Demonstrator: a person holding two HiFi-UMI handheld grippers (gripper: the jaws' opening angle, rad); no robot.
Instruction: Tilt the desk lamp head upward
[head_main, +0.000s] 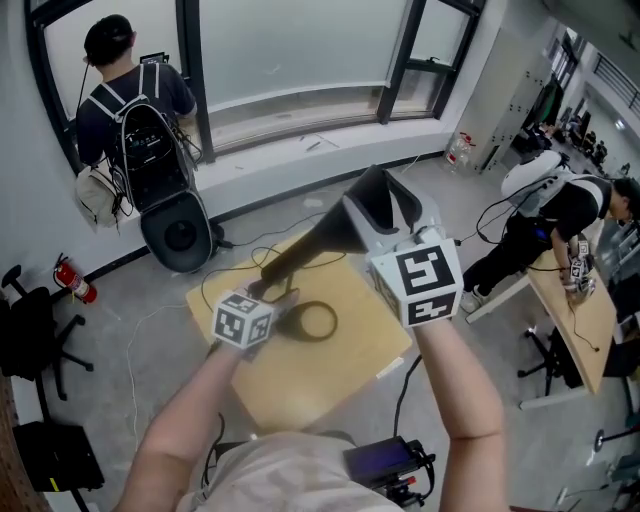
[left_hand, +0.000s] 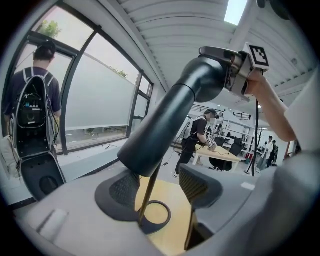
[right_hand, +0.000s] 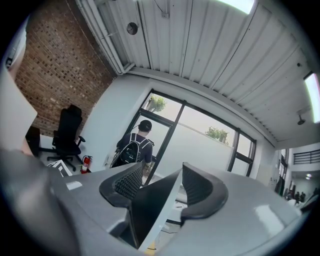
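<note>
A dark desk lamp stands on a small wooden table (head_main: 330, 385). Its ring base (head_main: 315, 322) lies flat, and the long dark lamp head (head_main: 330, 235) slants up to the right. My right gripper (head_main: 385, 205) is shut on the upper end of the lamp head (right_hand: 150, 205), whose dark shell and white inner edge fill the gap between the jaws (right_hand: 157, 182). My left gripper (head_main: 283, 295) is lower, at the thin stem (left_hand: 148, 190). The stem runs between its open jaws (left_hand: 160, 186) with a gap on each side. The lamp head (left_hand: 170, 120) looms above them.
A person with a backpack (head_main: 130, 100) stands at the window beyond the table, beside a round black unit (head_main: 178, 232). A fire extinguisher (head_main: 75, 282) and an office chair (head_main: 35, 330) are at the left. Another person (head_main: 560, 210) bends over a desk at the right. Cables cross the floor.
</note>
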